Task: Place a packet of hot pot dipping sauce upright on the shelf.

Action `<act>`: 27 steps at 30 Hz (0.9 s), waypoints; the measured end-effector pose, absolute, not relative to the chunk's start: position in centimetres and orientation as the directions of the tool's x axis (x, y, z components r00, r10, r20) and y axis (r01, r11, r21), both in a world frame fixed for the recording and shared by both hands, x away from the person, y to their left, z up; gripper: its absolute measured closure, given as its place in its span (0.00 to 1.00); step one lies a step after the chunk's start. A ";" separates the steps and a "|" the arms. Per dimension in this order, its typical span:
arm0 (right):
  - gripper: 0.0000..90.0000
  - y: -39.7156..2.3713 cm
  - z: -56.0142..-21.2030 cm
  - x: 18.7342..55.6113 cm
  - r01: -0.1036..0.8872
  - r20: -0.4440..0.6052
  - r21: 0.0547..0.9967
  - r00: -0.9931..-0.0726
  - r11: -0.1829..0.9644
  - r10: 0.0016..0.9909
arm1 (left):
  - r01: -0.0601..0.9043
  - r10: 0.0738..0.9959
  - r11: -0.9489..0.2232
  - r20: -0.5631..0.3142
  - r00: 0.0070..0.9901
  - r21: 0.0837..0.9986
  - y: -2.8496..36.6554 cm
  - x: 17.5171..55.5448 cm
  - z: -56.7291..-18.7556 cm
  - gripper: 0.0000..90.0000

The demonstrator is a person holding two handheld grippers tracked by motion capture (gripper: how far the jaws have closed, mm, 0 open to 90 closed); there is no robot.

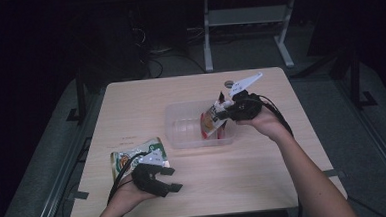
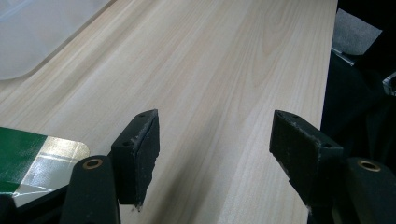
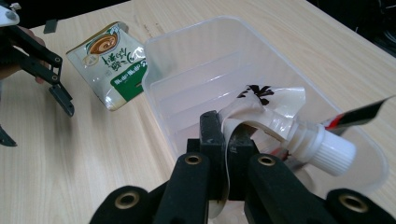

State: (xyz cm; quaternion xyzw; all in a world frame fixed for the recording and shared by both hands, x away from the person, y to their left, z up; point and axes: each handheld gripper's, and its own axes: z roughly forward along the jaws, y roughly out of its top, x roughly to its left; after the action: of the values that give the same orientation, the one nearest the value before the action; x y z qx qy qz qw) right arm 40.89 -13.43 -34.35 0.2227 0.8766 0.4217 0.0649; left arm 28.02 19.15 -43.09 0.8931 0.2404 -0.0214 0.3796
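Right gripper clenched on spouted pouch, hanging over clear tub; better to lower well inside before releasing; left gripper released, resting on table beside green pouch.

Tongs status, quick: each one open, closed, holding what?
Left tongs: open, holding nothing.
Right tongs: closed on the spouted pouch over the clear bin.
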 end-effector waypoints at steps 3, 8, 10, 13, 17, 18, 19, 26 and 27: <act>0.98 -12.9 -34.6 41.1 0.343 0.081 0.766 -0.891 0.544 0.447 | 0.438 0.408 -0.604 -0.214 0.888 0.666 19.2 28.1 -43.1 0.37; 0.98 -12.1 -35.2 41.6 0.353 0.093 0.758 -0.891 0.548 0.445 | 0.434 0.404 -0.602 -0.213 0.890 0.670 19.2 28.1 -43.2 0.36; 0.98 -11.8 -35.4 41.7 0.362 0.100 0.752 -0.889 0.551 0.447 | 0.439 0.406 -0.597 -0.218 0.887 0.672 19.2 28.1 -43.3 0.36; 0.98 -11.4 -35.8 41.8 0.376 0.112 0.744 -0.885 0.553 0.451 | 0.430 0.401 -0.611 -0.208 0.892 0.665 19.3 28.2 -43.2 0.36; 0.97 -11.0 -36.3 42.0 0.390 0.130 0.743 -0.881 0.544 0.455 | 0.443 0.409 -0.600 -0.219 0.886 0.666 19.2 28.1 -43.3 0.36; 0.97 -10.9 -36.4 42.0 0.390 0.130 0.745 -0.881 0.542 0.455 | 0.442 0.409 -0.601 -0.220 0.886 0.665 19.2 28.1 -43.3 0.36; 0.97 -10.9 -36.4 42.0 0.391 0.131 0.745 -0.880 0.541 0.456 | 0.443 0.409 -0.602 -0.220 0.886 0.665 19.2 28.1 -43.3 0.36; 0.86 -11.5 -36.1 41.9 0.399 0.149 0.760 -0.875 0.513 0.460 | 0.444 0.409 -0.599 -0.221 0.885 0.667 19.2 28.1 -43.3 0.36; 0.84 -11.6 -36.0 41.8 0.393 0.139 0.764 -0.875 0.512 0.464 | 0.444 0.410 -0.596 -0.222 0.885 0.669 19.2 28.1 -43.4 0.36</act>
State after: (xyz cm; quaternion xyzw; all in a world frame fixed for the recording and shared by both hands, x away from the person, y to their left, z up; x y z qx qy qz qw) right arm 41.81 -11.58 -35.98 0.2465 0.8685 0.4281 0.0413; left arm 28.06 19.17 -43.35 0.8931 0.2390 -0.0225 0.3804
